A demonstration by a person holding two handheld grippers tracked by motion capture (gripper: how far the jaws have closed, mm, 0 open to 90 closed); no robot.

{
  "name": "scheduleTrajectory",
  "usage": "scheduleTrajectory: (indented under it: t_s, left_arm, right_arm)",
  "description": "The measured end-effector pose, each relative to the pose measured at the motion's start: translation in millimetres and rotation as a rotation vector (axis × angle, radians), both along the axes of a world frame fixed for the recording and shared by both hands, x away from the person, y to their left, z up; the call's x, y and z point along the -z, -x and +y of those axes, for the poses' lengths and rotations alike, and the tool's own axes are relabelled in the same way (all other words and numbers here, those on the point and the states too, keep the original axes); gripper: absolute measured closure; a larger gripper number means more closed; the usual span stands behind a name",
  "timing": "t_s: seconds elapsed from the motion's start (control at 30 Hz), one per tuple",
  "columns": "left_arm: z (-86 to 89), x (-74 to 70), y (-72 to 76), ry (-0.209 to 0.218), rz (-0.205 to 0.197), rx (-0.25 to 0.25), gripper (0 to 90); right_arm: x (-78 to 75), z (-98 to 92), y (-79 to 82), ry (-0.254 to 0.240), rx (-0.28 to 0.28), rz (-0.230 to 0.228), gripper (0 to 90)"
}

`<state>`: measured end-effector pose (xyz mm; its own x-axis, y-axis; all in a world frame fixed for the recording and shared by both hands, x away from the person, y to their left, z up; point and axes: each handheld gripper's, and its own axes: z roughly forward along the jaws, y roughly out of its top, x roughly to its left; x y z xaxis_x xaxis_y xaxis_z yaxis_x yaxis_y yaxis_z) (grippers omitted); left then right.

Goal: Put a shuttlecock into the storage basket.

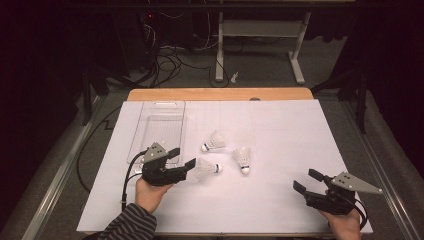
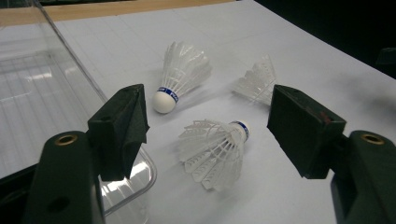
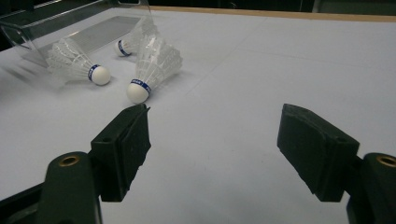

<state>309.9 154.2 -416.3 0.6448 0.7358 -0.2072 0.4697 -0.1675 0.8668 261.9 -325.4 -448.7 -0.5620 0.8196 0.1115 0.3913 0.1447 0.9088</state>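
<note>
Three white feather shuttlecocks lie on the white table cover. The nearest shuttlecock (image 1: pixel 207 169) (image 2: pixel 212 151) (image 3: pixel 77 63) lies on its side just ahead of my left gripper (image 1: pixel 182 157) (image 2: pixel 210 123), which is open, its jaws standing wide on either side without touching it. A second shuttlecock (image 1: pixel 214 142) (image 2: pixel 182 74) (image 3: pixel 130 42) lies farther back. The third shuttlecock (image 1: pixel 242 160) (image 2: pixel 257 84) (image 3: pixel 154 65) lies to the right. My right gripper (image 1: pixel 306 181) (image 3: pixel 212 140) is open and holds nothing, low over bare table at the front right, well apart from the shuttlecocks.
A clear plastic tray (image 1: pixel 160 127) (image 2: pixel 37 84) (image 3: pixel 84 32) lies at the back left, its near corner close to my left gripper's left jaw. The wooden table edge (image 1: pixel 220 94) runs along the back. Cables and a desk frame (image 1: pixel 260 45) stand on the floor beyond.
</note>
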Motion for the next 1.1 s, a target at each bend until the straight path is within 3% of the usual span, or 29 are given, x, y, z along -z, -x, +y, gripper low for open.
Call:
scheduleTrajectory:
  t_s: [0.8, 0.97, 1.1]
  left_arm:
    - [-30.0, -7.5, -15.7, -0.024, 0.020, 0.036, 30.0]
    - [-35.5, -12.5, -18.4, -0.036, 0.032, 0.048, 31.5]
    - [-39.5, -15.1, -21.8, -0.051, 0.064, 0.063, 33.4]
  right_arm:
    - [-0.5, 0.6, 0.3, -0.002, -0.006, -0.004, 26.0]
    - [-0.3, 0.5, -0.1, -0.001, -0.009, -0.004, 26.0]
    - [-0.4, 0.5, -0.1, -0.001, -0.010, -0.004, 25.9]
